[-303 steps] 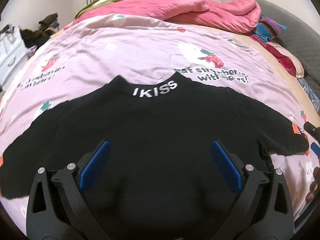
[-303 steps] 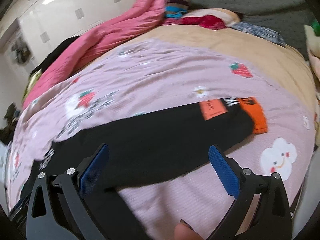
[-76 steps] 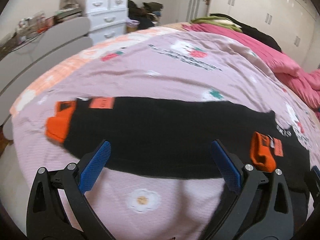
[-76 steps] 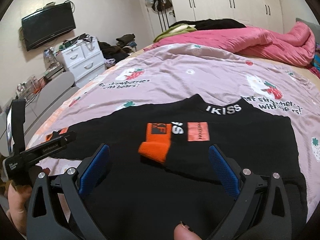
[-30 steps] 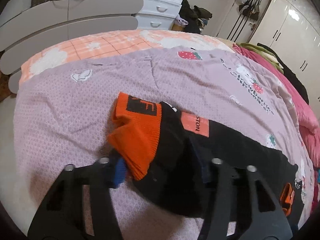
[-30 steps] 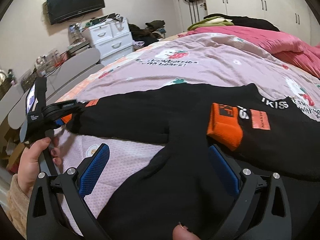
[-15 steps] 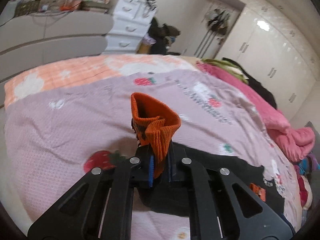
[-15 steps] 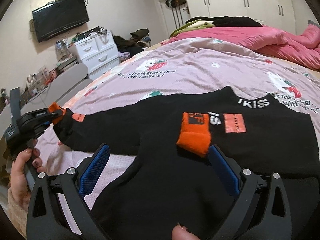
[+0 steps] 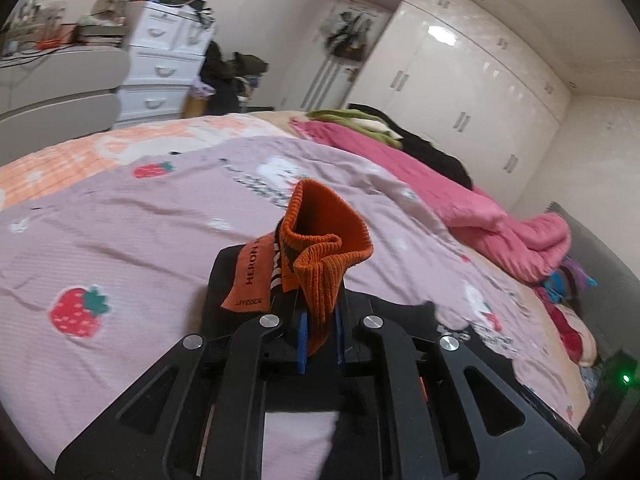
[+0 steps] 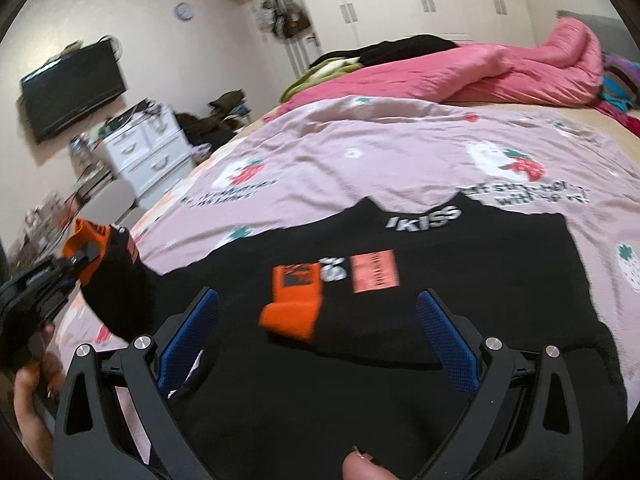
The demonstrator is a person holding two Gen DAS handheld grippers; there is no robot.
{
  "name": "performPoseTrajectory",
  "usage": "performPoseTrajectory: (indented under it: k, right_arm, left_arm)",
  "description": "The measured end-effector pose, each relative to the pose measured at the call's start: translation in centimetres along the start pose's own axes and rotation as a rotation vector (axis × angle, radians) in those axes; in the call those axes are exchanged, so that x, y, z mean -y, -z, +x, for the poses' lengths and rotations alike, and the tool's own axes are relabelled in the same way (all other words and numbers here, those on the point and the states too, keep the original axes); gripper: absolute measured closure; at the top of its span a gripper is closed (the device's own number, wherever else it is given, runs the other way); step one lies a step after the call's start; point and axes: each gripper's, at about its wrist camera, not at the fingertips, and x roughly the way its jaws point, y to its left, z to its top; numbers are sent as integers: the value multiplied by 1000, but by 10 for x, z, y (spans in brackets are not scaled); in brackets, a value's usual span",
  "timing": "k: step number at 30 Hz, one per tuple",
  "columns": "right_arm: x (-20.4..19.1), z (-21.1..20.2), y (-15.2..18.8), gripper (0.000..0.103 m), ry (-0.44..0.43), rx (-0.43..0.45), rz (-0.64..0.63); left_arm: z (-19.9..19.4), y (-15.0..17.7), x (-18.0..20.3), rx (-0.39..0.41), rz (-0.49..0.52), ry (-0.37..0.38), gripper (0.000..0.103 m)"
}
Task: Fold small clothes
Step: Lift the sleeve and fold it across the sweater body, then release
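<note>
A black sweater (image 10: 460,280) lies spread on the pink strawberry-print bedspread (image 10: 360,152), its collar, lettered in white, pointing toward the far side of the bed where a pink quilt (image 10: 460,72) is heaped. One sleeve is already folded across the chest, its orange cuff (image 10: 294,304) resting flat on the black cloth beside a salmon patch. The other sleeve is lifted off the bed at the left edge: the left gripper (image 9: 320,332) has its jaws clamped together on that sleeve's orange ribbed cuff (image 9: 324,248), which stands up crumpled above the blue pads, with an orange label hanging just beside it and black sleeve cloth trailing below. In the right wrist view the same grip shows at the far left, held by a person's hand (image 10: 28,400), the sleeve draping down from it to the sweater body. The right gripper (image 10: 318,344) hovers over the lower part of the sweater with its jaws wide apart and nothing between the blue pads; a fingertip shows at the bottom edge. A white drawer chest (image 10: 148,152) and a wall-mounted television (image 10: 72,88) stand beyond the bed's left edge.
</note>
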Motion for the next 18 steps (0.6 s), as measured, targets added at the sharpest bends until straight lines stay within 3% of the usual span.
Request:
performPoseTrajectory:
  k: [9,18]
  right_arm:
    - [57,-17,-15,4,89,44,150]
    - [94,-36,-19,4,135,81,225]
  left_arm:
    - [11,14,43,-42,78,102,99]
    - [32,45,93,-155,139,237,99]
